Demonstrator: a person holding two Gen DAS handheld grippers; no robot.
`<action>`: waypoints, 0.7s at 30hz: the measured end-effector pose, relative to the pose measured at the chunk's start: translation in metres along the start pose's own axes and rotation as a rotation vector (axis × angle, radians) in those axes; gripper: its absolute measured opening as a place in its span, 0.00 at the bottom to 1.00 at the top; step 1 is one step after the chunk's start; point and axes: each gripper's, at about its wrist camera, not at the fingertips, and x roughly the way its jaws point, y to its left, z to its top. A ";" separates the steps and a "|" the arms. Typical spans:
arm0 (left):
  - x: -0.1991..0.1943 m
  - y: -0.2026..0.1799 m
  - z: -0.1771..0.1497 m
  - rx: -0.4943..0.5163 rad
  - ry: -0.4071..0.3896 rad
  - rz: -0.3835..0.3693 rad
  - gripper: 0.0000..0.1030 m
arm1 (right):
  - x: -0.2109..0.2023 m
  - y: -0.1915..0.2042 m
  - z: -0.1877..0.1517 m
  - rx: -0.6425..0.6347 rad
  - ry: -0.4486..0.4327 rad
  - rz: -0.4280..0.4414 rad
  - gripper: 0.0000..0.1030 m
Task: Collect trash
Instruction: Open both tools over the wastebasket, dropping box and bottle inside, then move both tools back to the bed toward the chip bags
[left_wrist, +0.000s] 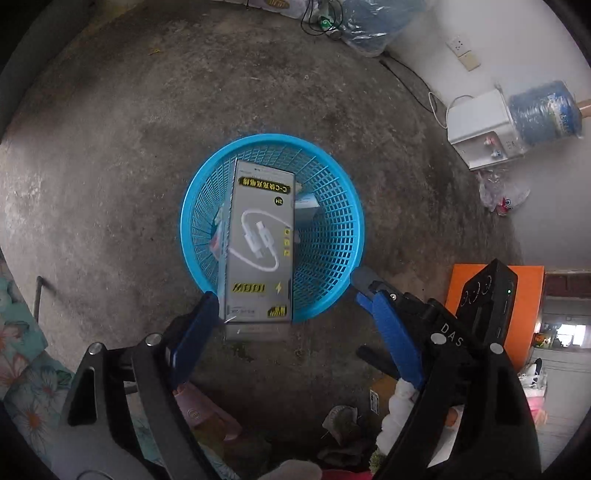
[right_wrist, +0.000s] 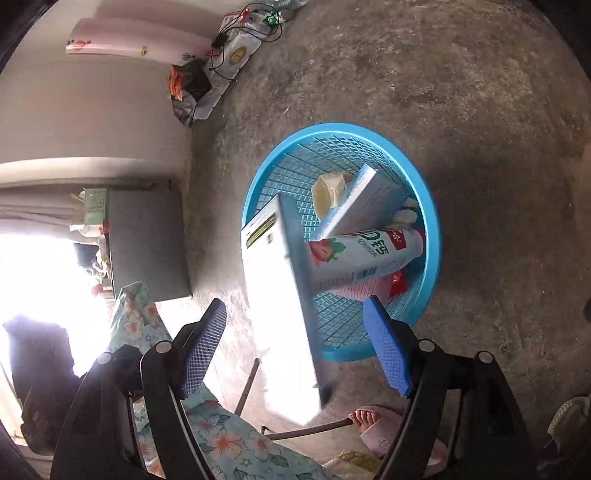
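— Concrete floor (left_wrist: 110, 155), blue mesh basket (left_wrist: 332, 236) on it?
— Yes. Charging-cable box (left_wrist: 258, 243) is tipped over its rim, partly inside. Left gripper (left_wrist: 288, 325) and right gripper (right_wrist: 295, 347) both spread wide, holding nothing.

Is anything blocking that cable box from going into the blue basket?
Nothing visible blocks it. The cable box is over the open top of the blue basket, between the open left tool fingers. A strawberry bottle and another box already lie inside, leaving room.
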 end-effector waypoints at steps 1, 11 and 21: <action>-0.004 0.001 -0.001 -0.001 -0.006 0.000 0.78 | -0.003 -0.002 -0.001 0.007 -0.012 0.006 0.72; -0.115 0.021 -0.054 0.031 -0.117 -0.111 0.77 | -0.076 0.011 -0.046 -0.131 -0.127 -0.006 0.72; -0.345 0.138 -0.267 -0.048 -0.522 0.041 0.78 | -0.132 0.118 -0.159 -0.620 -0.070 0.044 0.73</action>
